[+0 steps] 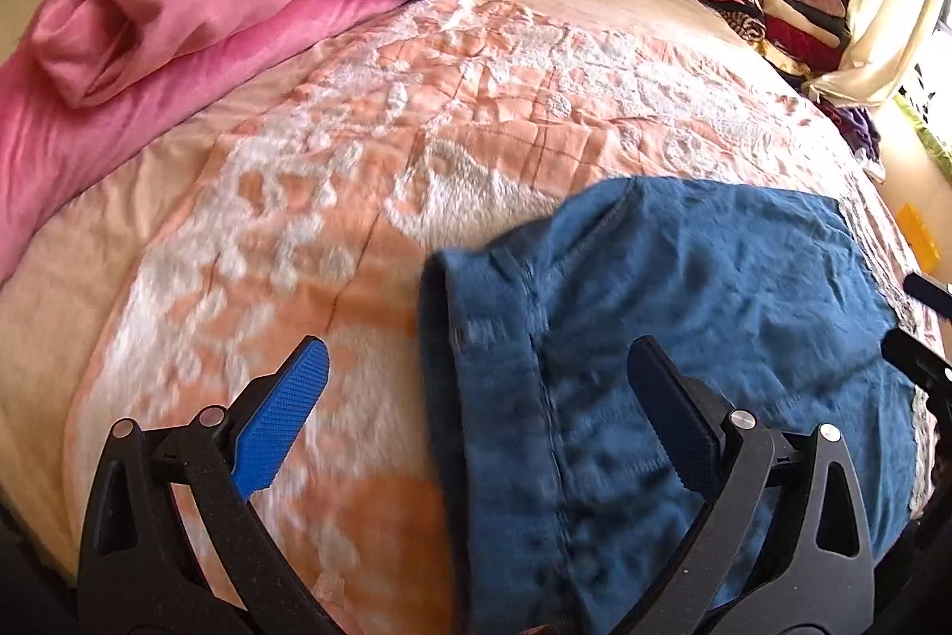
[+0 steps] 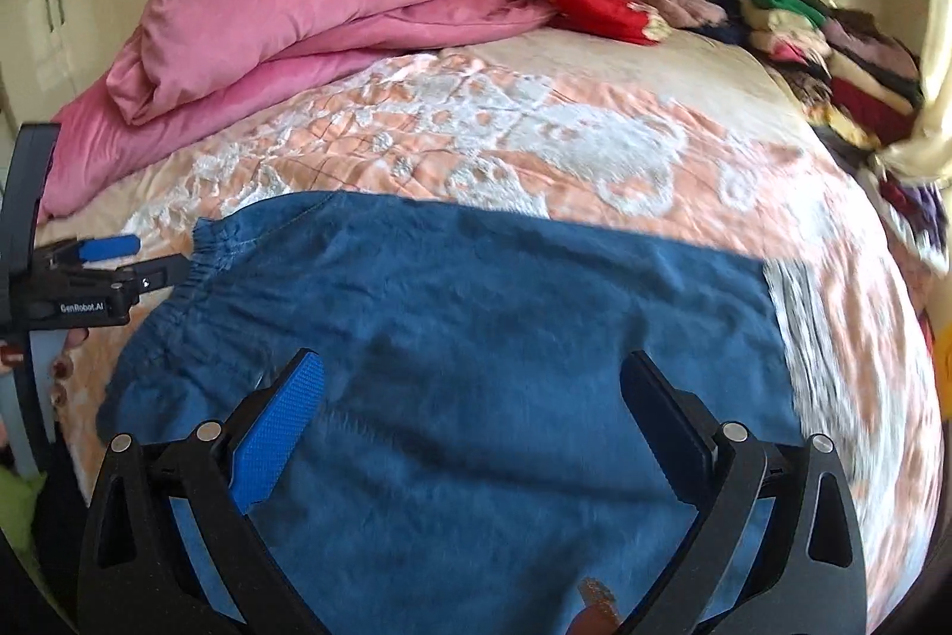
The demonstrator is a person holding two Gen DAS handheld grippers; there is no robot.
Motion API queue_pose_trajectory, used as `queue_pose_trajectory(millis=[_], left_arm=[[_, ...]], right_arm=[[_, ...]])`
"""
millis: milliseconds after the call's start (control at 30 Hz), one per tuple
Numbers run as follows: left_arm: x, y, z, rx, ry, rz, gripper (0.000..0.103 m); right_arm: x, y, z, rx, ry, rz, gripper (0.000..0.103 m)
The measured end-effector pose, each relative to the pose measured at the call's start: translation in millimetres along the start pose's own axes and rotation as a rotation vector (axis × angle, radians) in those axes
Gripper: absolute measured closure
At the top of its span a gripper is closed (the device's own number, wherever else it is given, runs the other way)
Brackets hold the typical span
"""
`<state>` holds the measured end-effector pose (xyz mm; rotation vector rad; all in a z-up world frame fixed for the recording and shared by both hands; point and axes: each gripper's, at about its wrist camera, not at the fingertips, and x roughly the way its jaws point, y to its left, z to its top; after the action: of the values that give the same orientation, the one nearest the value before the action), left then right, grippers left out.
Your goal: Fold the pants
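Pants [image 2: 464,337] laid flat on bed [image 1: 416,99]. Left tongs [image 1: 476,379] and right tongs [image 2: 470,391] spread, nothing gripped. Risk: single layer pinched, fold skewed; quilt caught.

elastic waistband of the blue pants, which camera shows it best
The right wrist view. There the gathered waistband runs clear down the left edge of the pants, beside the left gripper. The left wrist view shows only a blurred folded edge of the pants, and no gathers can be made out.
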<state>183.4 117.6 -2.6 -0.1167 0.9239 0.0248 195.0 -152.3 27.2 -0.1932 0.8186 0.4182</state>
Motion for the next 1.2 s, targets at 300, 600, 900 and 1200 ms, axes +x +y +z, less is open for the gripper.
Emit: queue_pose_trajectory(millis=[300, 600, 900, 1200], left_arm=[[45, 6, 22, 0.046, 0.041, 0.045, 0.010], [48, 1, 21, 0.079, 0.007, -0.065, 0.073], [-8, -10, 10, 0.133, -0.137, -0.126, 0.078], [-24, -16, -4, 0.154, -0.163, -0.139, 0.078]], right_arm=[[66, 3, 53, -0.107, 0.053, -0.021, 0.004], [115, 11, 75, -0.202, 0.119, 0.000, 0.004], [138, 29, 78, -0.340, 0.142, 0.054, 0.004], [140, 38, 77, -0.372, 0.124, 0.156, 0.044]])
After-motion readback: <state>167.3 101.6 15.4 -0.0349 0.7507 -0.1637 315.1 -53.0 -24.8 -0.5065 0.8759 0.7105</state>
